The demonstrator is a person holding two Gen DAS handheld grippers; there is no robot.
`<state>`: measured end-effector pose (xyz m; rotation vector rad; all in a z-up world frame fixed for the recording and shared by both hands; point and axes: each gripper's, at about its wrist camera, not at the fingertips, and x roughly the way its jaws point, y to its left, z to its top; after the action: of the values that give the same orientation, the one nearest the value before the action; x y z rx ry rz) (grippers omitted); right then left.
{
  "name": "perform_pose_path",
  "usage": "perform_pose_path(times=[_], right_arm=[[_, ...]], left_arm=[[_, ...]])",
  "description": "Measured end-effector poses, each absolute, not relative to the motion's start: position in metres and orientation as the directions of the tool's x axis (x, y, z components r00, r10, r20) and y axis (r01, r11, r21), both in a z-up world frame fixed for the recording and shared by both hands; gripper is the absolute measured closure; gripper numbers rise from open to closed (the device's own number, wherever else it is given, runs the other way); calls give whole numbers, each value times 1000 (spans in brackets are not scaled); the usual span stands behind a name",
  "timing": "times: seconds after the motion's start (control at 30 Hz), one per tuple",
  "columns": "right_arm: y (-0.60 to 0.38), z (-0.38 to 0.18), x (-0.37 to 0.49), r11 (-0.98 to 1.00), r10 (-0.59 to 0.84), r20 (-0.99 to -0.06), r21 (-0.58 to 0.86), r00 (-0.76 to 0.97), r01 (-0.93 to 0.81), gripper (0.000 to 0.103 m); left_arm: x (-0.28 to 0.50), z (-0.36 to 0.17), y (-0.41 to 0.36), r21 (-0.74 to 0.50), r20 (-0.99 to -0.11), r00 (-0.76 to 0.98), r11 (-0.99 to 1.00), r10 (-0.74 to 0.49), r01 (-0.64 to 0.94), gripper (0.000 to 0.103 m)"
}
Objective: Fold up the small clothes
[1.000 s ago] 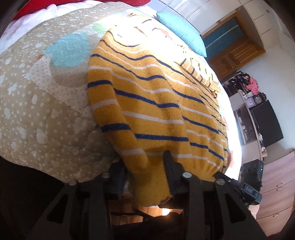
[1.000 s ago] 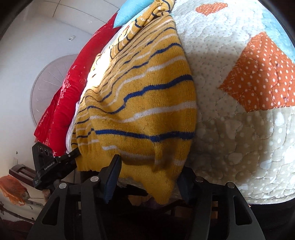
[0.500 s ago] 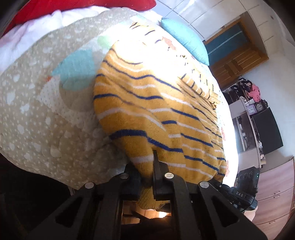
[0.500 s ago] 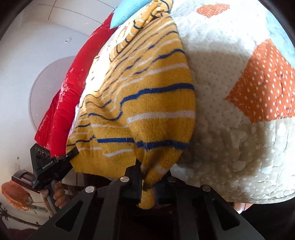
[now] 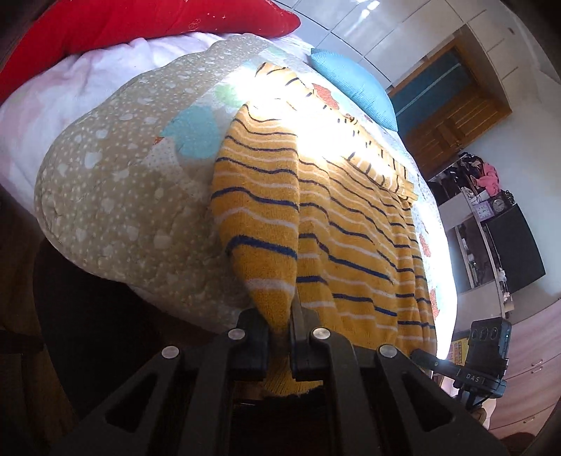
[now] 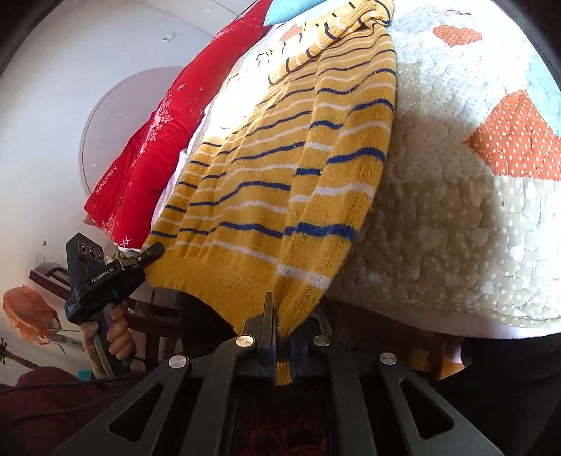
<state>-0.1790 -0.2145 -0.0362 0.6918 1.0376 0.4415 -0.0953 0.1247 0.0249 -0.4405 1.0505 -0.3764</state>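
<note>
Sweater [image 5: 354, 224] first: it is a mustard-yellow knit with thin navy and white stripes and a plain ribbed hem, lying on the quilt [image 5: 115, 196] with its lower end drawn off the near edge of the bed. Through my left wrist camera, my left gripper [image 5: 280, 329] is clamped on one bottom corner, where the fabric bunches into a narrow fold between the two fingers. Through the right wrist camera, my right gripper [image 6: 280, 336] is pinched tight on the other bottom corner, a strip of knit hanging down between its jaws. From each pinch the cloth fans out wide toward the far end of the garment, and the hem sags in a shallow curve between my two grips. A striped sleeve [image 6: 336, 24] lies folded across the top of the body near the collar end. Sunlight washes out the middle of the knit.

The quilt is beige with white dots and has orange patches [image 6: 515, 140] and a light blue one [image 5: 193, 135]. A light blue pillow [image 5: 354, 87] sits beyond the sweater, and a red blanket [image 6: 157, 140] runs along the far side of the bed.
</note>
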Motion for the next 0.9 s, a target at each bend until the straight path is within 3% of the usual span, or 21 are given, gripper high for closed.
perform_pose_path(times=[0.2,0.53,0.73,0.9], right_arm=[[-223,-7,-152,724,612,-592,686,524,-71,97],[-250,72,-42,792,490,-538,604,686,-92,97],[-262,105,29,833,425,-547,548,721,-76,97],[-265,96,85,864,378,-607,503,699,-30,97]], left_arm=[[-77,55,118,-472,-706,528,869,-472,146,95],[45,109,72,-392,-646,630,896,-431,210,95],[123,112,49,-349,-681,627,921,-378,175,95],[180,88,42,-361,-740,569,925,-359,115,95]])
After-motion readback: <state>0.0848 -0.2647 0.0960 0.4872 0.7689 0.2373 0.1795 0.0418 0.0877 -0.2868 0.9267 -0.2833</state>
